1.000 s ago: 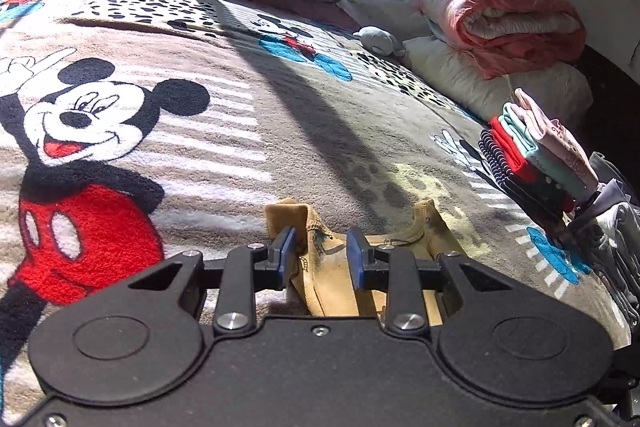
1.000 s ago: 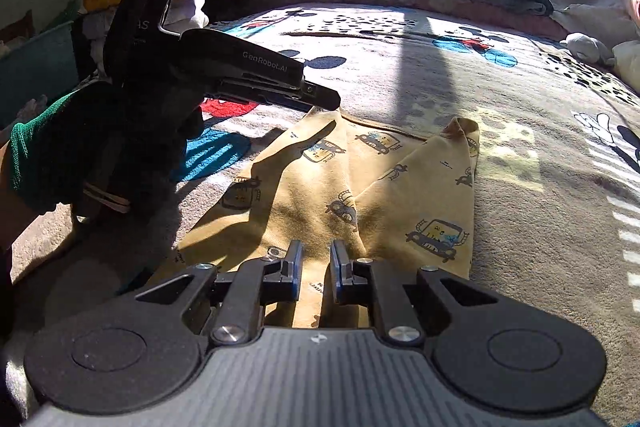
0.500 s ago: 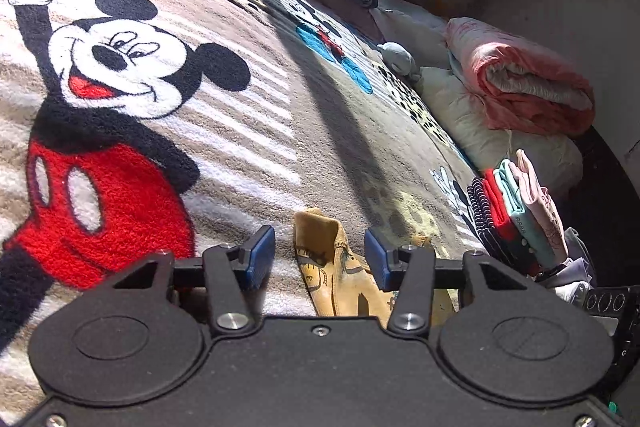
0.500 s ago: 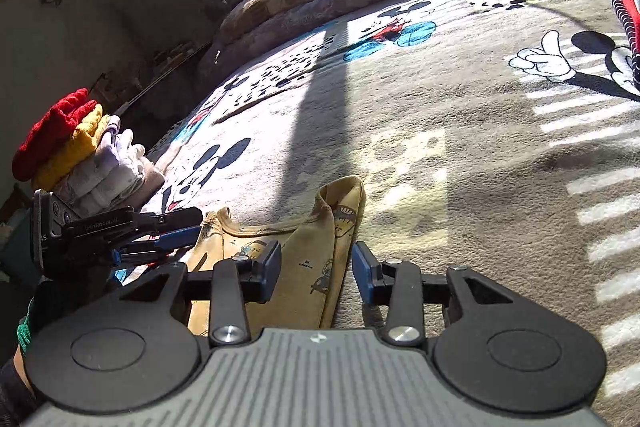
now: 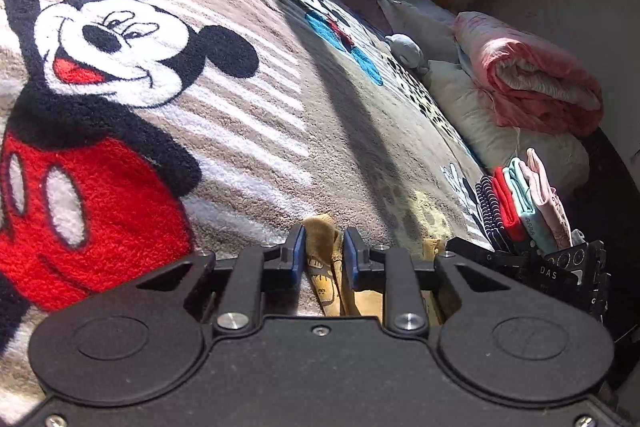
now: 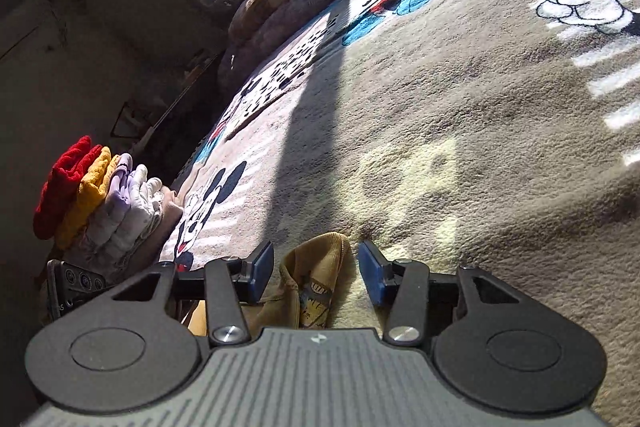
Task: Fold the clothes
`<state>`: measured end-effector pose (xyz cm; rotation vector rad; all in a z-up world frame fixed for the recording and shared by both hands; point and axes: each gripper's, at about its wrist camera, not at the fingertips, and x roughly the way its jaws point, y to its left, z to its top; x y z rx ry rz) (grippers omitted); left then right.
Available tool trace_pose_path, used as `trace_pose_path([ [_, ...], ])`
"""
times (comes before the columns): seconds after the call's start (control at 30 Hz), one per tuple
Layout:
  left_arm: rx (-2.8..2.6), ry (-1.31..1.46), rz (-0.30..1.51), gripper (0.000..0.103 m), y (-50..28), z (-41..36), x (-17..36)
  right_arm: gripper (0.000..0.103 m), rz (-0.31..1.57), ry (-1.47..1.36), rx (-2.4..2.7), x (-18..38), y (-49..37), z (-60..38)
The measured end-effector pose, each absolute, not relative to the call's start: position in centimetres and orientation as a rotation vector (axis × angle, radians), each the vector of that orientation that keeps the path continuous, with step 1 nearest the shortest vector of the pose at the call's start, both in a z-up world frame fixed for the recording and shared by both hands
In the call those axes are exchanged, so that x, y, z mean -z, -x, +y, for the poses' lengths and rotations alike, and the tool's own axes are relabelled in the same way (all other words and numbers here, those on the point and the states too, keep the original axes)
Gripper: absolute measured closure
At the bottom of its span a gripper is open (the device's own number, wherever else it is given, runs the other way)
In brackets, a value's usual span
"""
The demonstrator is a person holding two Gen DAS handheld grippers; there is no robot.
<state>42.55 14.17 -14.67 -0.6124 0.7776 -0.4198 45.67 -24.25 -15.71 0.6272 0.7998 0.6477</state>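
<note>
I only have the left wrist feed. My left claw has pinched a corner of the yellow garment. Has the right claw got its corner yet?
Observer: No. The right claw stands open, with a fold of the yellow garment between its pads, untouched.
Operator: Anything stacked on that side?
Observer: Yes, a folded pile at the blanket's left edge, red piece outermost.
Operator: Is my left claw visible from there?
Observer: Only part of its black body, low beside that pile.
</note>
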Motion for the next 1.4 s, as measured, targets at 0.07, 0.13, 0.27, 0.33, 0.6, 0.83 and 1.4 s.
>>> trace_pose_path([
  [0.07,0.421,0.612,0.777,0.081,-42.5,14.2,14.7,0.071,0.81,-0.633,-0.645,16.0,-46.0,-24.2],
  [0.13,0.412,0.599,0.775,0.082,-42.5,14.0,14.6,0.075,0.817,-0.631,-0.645,16.1,-46.1,-24.2],
  [0.27,0.4,0.568,0.766,0.087,-42.3,13.4,14.4,0.089,0.803,-0.578,-0.617,16.0,-45.7,-23.6],
  [0.33,0.4,0.549,0.758,0.093,-42.2,13.1,14.2,0.093,0.794,-0.558,-0.606,15.8,-45.6,-23.4],
  [0.6,0.467,0.49,0.632,0.098,-40.0,13.1,11.8,0.095,0.642,-0.51,-0.608,12.1,-42.7,-24.0],
  [0.83,0.554,0.416,0.424,0.098,-34.3,12.6,7.6,0.095,0.456,-0.415,-0.691,6.2,-36.8,-24.3],
  [1.4,0.649,0.154,0.251,0.098,-15.1,10.0,4.1,0.095,0.284,-0.328,-0.751,3.1,-17.6,-26.9],
])
